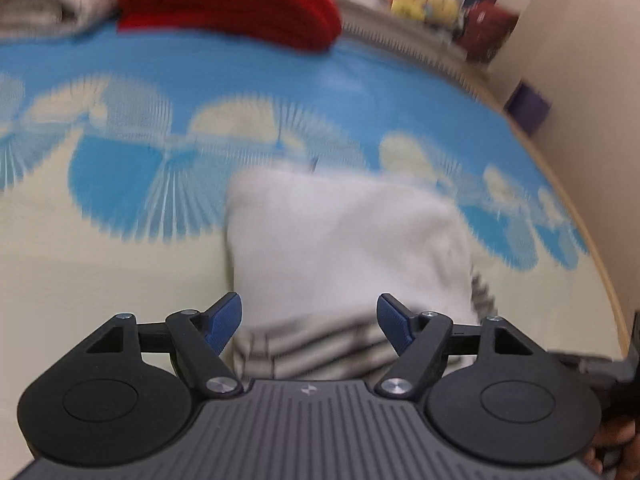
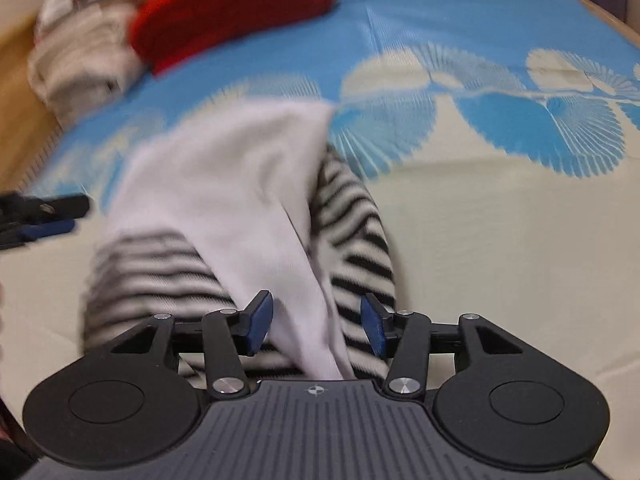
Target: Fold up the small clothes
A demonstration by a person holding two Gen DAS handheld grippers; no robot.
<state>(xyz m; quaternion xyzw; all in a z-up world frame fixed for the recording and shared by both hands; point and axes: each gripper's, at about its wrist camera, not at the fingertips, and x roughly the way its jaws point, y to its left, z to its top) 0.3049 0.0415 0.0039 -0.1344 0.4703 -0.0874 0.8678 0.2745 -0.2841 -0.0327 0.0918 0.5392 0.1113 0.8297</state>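
A small white garment [image 1: 344, 240] with black-and-white striped parts [image 1: 312, 344] lies folded on the blue and cream patterned cloth [image 1: 120, 184]. My left gripper [image 1: 309, 322] hovers over its near striped edge, jaws wide apart, and nothing touches the pads. In the right wrist view the same garment [image 2: 224, 184] shows white over striped sleeves [image 2: 352, 220]. My right gripper [image 2: 316, 326] is open, with a white fold running down between its pads without being pinched. The left gripper's fingers [image 2: 60, 204] show at that view's left edge.
A folded red garment [image 1: 228, 0] and a grey-beige pile [image 1: 48, 0] sit at the far side of the cloth. The wooden table rim [image 1: 600, 264] curves along the right. Coloured items [image 1: 436, 4] stand blurred beyond the table.
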